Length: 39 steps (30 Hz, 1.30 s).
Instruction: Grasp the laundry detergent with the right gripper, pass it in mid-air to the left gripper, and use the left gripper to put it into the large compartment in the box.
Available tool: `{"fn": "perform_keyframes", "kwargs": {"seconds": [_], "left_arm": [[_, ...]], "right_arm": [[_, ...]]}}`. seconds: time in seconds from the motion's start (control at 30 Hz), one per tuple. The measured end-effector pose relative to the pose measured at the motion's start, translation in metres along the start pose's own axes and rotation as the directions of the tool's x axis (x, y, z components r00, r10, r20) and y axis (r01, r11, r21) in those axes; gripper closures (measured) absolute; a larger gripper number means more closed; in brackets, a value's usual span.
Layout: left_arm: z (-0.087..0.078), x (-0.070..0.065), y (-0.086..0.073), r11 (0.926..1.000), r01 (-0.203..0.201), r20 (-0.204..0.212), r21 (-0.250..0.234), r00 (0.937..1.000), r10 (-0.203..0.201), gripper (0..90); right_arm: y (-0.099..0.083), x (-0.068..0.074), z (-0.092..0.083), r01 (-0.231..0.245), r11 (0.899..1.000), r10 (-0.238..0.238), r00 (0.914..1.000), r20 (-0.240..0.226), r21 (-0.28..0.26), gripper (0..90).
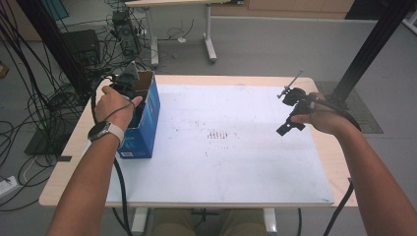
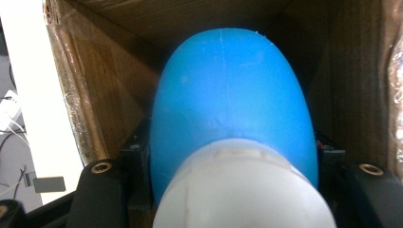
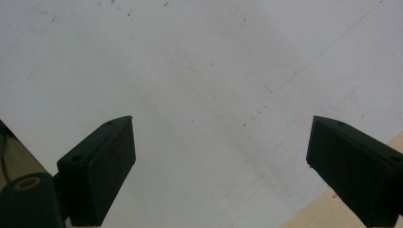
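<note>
A blue cardboard box (image 1: 147, 118) stands open-topped at the left edge of the white mat (image 1: 221, 167). My left gripper (image 1: 129, 84) reaches down into it. In the left gripper view the left gripper (image 2: 233, 152) is shut on a smooth blue rounded object (image 2: 233, 85) with a white rounded end (image 2: 242, 190) toward the camera, and the box's brown inner walls (image 2: 95, 85) surround it. My right gripper (image 1: 290, 112) hovers over the right side of the mat. Its jaws stand wide apart in the right gripper view (image 3: 221, 152), with nothing between them.
The mat covers most of a light wooden table (image 1: 69, 157). Black frame posts (image 1: 373, 44) rise at both back corners. Cables and equipment (image 1: 98, 44) lie on the floor to the left, and another table's legs (image 1: 210, 44) stand behind.
</note>
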State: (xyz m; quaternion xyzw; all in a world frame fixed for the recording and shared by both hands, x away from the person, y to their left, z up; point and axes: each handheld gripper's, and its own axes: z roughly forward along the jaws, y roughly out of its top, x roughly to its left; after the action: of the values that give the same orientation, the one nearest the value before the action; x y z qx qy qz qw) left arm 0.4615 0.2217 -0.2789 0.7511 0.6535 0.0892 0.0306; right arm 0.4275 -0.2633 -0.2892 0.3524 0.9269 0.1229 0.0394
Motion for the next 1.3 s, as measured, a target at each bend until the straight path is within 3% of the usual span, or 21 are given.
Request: {"fn": "perform_keyframes", "kwargs": {"seconds": [0.3,0.4,0.77,1.2,1.23,1.3], "left_arm": [[0.0,0.0,0.0,1.0,-0.005,0.006,-0.002,1.0,0.005,36.8],[0.001,0.0,0.0,1.0,-0.009,0.011,-0.004,0.9999,0.009,31.4],[0.0,0.003,0.0,0.9997,-0.017,0.029,-0.017,0.9994,0.018,28.6],[-0.014,0.007,-0.002,0.9985,-0.026,0.049,-0.048,0.9984,0.029,28.0],[-0.017,0.008,-0.001,0.9981,-0.027,0.048,-0.056,0.9984,0.03,23.6],[-0.022,0.008,-0.001,0.9976,-0.024,0.064,-0.064,0.9976,0.028,23.0]], "right_arm": [[-0.001,0.0,0.0,0.004,1.0,-0.004,1.0,0.002,-0.001,9.0],[-0.001,0.0,0.0,0.004,1.0,-0.004,1.0,0.002,-0.001,9.0],[-0.001,0.001,0.0,0.003,1.0,-0.003,1.0,0.004,0.003,9.0],[0.0,0.003,-0.001,0.009,1.0,-0.009,0.9999,0.004,0.01,9.0],[0.0,0.003,-0.001,0.009,1.0,-0.009,1.0,0.004,0.009,9.0],[0.0,0.003,-0.002,0.01,1.0,-0.01,0.9999,0.006,0.009,9.0]]}}
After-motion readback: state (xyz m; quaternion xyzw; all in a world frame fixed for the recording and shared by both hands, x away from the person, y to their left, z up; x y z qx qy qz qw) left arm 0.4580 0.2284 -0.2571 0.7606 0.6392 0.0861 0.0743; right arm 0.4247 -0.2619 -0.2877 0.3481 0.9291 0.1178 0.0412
